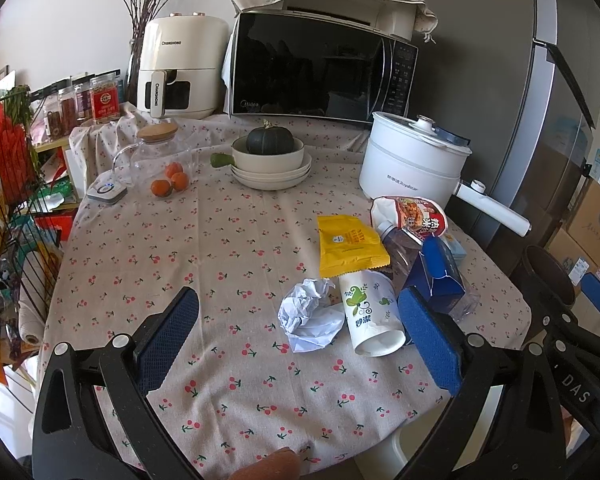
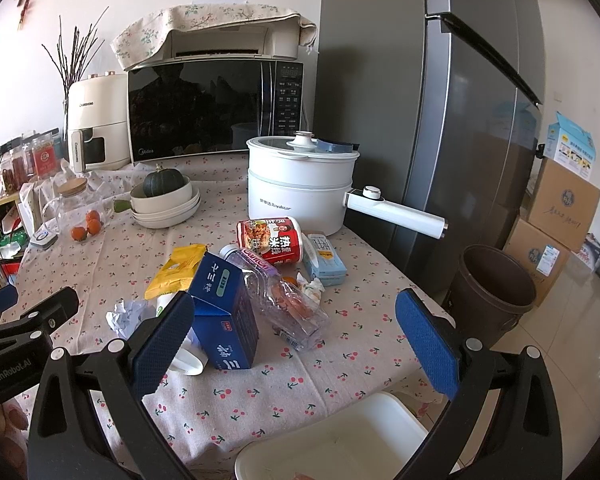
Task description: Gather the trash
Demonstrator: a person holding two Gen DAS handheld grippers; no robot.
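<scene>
Trash lies on the cherry-print tablecloth (image 1: 220, 240): a crumpled white paper (image 1: 310, 314), a tipped paper cup (image 1: 370, 312), a yellow snack wrapper (image 1: 350, 246), a blue carton (image 2: 224, 312), a clear plastic bottle (image 2: 280, 296), a red instant-rice cup (image 2: 274, 240), and a light blue pack (image 2: 324, 260). My left gripper (image 1: 296, 336) is open above the table's near edge, with the paper and cup between its pads. My right gripper (image 2: 296, 340) is open and empty, its left pad just in front of the blue carton. A brown trash bin (image 2: 496, 292) stands on the floor right of the table.
At the back stand a white electric pot (image 2: 302, 184) with a long handle, stacked bowls with a green squash (image 1: 270, 160), a microwave (image 1: 320, 68), an air fryer (image 1: 180, 68), a glass jug (image 1: 152, 156) and oranges (image 1: 170, 182). A fridge (image 2: 460, 120) and cardboard boxes (image 2: 560, 208) are at right. A wire rack (image 1: 8, 184) is at left.
</scene>
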